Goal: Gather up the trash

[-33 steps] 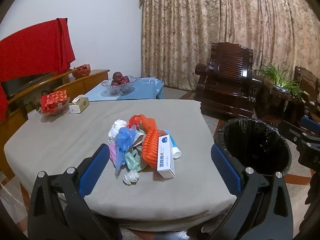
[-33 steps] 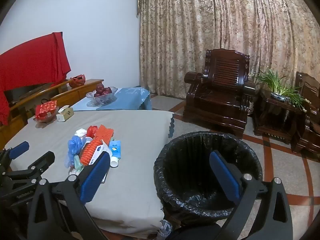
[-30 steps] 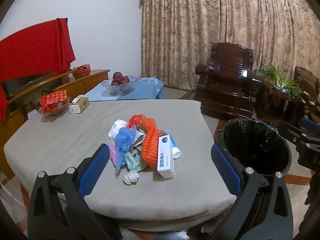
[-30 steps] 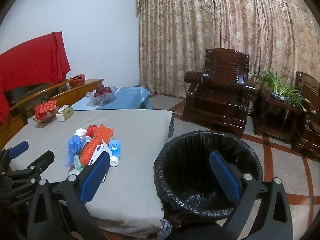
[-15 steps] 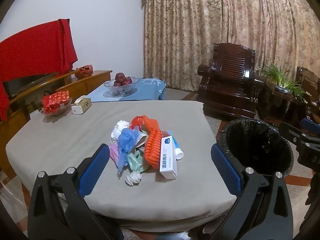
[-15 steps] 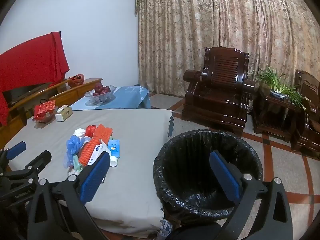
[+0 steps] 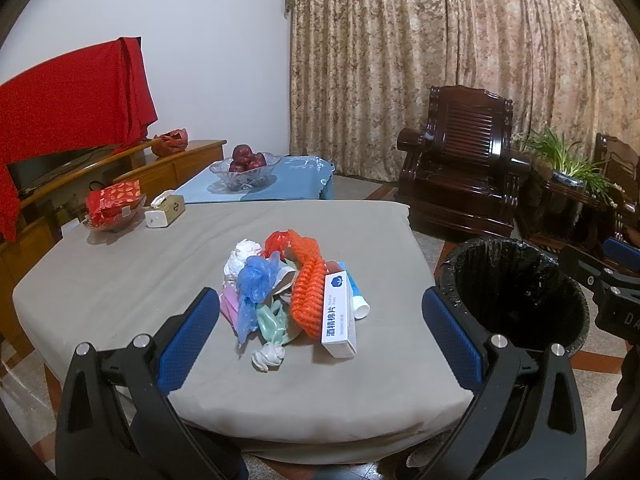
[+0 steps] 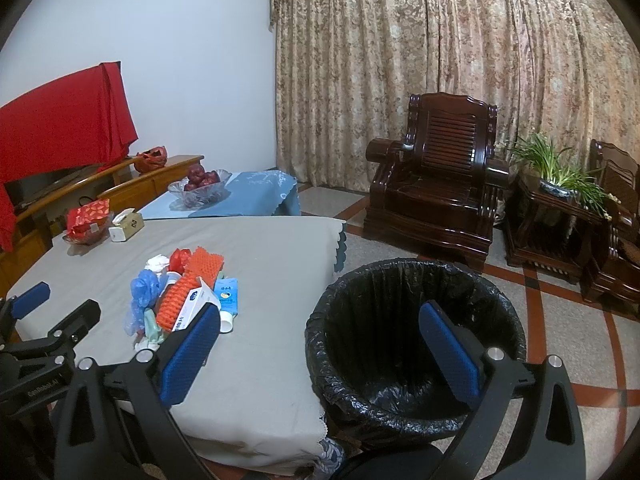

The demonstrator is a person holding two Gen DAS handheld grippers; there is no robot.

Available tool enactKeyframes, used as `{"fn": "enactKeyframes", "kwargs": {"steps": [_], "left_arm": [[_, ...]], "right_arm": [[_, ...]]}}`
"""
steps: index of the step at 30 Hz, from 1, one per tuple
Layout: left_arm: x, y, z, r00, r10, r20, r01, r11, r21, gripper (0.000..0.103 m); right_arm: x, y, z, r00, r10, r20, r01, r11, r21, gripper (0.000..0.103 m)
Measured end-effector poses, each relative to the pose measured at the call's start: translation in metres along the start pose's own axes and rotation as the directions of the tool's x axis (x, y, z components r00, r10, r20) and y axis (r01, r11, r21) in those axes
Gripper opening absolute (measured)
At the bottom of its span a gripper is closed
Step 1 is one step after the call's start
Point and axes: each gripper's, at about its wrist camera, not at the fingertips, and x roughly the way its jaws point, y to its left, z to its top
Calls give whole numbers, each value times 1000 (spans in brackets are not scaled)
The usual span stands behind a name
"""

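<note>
A heap of trash lies mid-table on the grey cloth (image 7: pixel 120 272): an orange foam net (image 7: pixel 306 284), a white carton (image 7: pixel 338 322), a blue plastic bag (image 7: pixel 256 280), a white-blue tube (image 7: pixel 356 296), crumpled white tissue (image 7: pixel 268 354). The same heap (image 8: pixel 180 300) shows in the right wrist view. My left gripper (image 7: pixel 320 332) hovers open just in front of the heap, nothing held. A black-lined bin (image 8: pixel 412 336) stands on the floor right of the table. My right gripper (image 8: pixel 320 348) is open above the bin's near rim, empty.
At the table's far left sit a tissue box (image 7: pixel 164 210) and a dish of red packets (image 7: pixel 112 206). A glass fruit bowl (image 7: pixel 244 168) stands on a blue-covered low table behind. Dark wooden armchair (image 8: pixel 436 196) and a potted plant (image 8: pixel 560 172) are beyond the bin.
Both grippers have drifted slightly; the trash heap and bin sit a little lower and nearer in view. Nothing was picked up; both stay open.
</note>
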Motion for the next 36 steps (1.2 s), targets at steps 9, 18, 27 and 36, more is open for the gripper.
{"fn": "enactKeyframes", "kwargs": {"steps": [9, 18, 27, 36], "left_arm": [[0, -1, 0, 1000, -1, -2, 1, 1000, 2, 98], [0, 0, -1, 1000, 1, -2, -1, 1000, 2, 98], [1, 1, -1, 1000, 2, -3, -2, 1000, 1, 98], [0, -1, -1, 1000, 2, -4, -2, 1000, 1, 98]], "right_arm": [[0, 1, 0, 1000, -1, -2, 1, 1000, 0, 97], [1, 1, 0, 1000, -1, -3, 1, 1000, 0, 97], [2, 1, -1, 1000, -1, -5, 1, 1000, 0, 97], [2, 1, -1, 1000, -1, -6, 1, 1000, 1, 97]]}}
